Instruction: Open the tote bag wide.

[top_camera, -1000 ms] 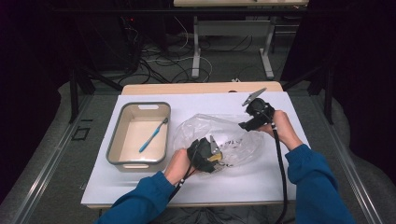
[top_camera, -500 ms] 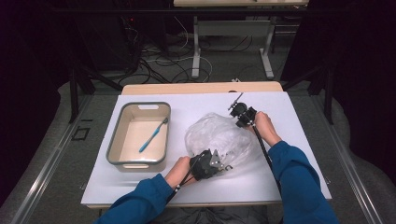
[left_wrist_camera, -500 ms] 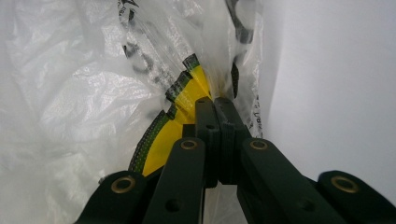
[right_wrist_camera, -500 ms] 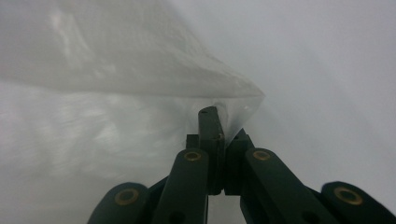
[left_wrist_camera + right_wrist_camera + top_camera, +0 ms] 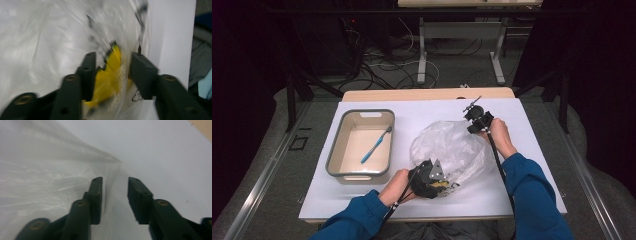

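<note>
Straddling the clear plastic bag [image 5: 452, 152] near the worktop's front edge, left gripper [image 5: 113, 72] and right gripper [image 5: 115, 195], jaws just reopened, stand half-open around film, gripping nothing. Risk: thin film slides out as they close, bag collapses.

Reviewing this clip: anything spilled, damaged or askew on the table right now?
Nothing looks spilled or broken. The clear plastic bag lies crumpled and puffed on the white table, a yellow item inside it near the left claw. The blue toothbrush lies diagonally in the tray. That looks like work in hand.
</note>
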{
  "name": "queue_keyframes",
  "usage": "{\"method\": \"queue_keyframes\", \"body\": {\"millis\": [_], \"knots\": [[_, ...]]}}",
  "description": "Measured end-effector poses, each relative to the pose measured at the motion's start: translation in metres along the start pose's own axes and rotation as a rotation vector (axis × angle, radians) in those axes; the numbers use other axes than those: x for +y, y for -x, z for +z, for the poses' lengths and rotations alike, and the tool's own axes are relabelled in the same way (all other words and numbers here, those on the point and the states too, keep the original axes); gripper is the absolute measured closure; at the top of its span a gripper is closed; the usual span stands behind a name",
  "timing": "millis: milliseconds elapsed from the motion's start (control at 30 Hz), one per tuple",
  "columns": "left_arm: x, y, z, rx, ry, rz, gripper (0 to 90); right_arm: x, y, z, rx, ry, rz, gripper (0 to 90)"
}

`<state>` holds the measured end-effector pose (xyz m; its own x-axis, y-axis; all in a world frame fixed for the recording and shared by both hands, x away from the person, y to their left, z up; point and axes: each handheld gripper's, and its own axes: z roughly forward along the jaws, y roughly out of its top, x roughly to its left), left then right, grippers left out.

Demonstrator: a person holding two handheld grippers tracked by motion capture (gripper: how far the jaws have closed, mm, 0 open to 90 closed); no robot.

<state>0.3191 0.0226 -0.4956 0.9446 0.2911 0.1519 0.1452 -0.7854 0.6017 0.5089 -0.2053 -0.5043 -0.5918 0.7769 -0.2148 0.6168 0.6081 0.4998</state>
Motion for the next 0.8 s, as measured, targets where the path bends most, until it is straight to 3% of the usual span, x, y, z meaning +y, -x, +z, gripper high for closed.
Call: {"method": "queue_keyframes", "body": {"millis": [67,233,300,400,467,533,567,633,700,733,767,800], "knots": [[0.006,-0.004,-0.01,0.021,0.028,-0.012,43.6,0.0,0.0,-0.021,0.031,0.031,0.016,47.9],[0.015,-0.016,-0.02,0.106,0.077,-0.061,36.0,-0.007,0.002,-0.065,0.092,0.162,0.037,36.1],[0.016,-0.022,-0.02,0.194,0.072,-0.079,36.9,-0.011,-0.001,-0.083,0.113,0.195,0.021,31.9],[0.016,-0.029,-0.01,0.331,0.036,-0.095,42.6,-0.019,-0.018,-0.106,0.175,0.201,0.006,26.7],[0.014,-0.032,0.0,0.403,0.013,-0.11,46.8,-0.03,-0.033,-0.107,0.198,0.148,-0.034,25.2],[0.011,-0.036,0.01,0.431,-0.029,-0.117,50.9,-0.045,-0.046,-0.095,0.193,0.041,-0.066,27.7],[0.008,-0.037,0.015,0.451,-0.045,-0.124,52.7,-0.052,-0.05,-0.088,0.19,0.001,-0.075,33.0],[0.004,-0.04,0.023,0.45,-0.075,-0.144,57.1,-0.066,-0.049,-0.076,0.173,-0.046,-0.05,47.2],[-0.001,-0.041,0.033,0.461,-0.116,-0.141,59.6,-0.074,-0.042,-0.068,0.161,-0.128,-0.061,59.1],[-0.003,-0.042,0.037,0.452,-0.13,-0.151,60.8,-0.078,-0.043,-0.063,0.15,-0.129,-0.035,62.3],[-0.006,-0.043,0.041,0.443,-0.149,-0.161,61.3,-0.083,-0.041,-0.056,0.142,-0.077,-0.033,65.9],[-0.008,-0.043,0.045,0.441,-0.16,-0.163,62.3,-0.083,-0.039,-0.057,0.11,-0.177,-0.055,67.9]]}}
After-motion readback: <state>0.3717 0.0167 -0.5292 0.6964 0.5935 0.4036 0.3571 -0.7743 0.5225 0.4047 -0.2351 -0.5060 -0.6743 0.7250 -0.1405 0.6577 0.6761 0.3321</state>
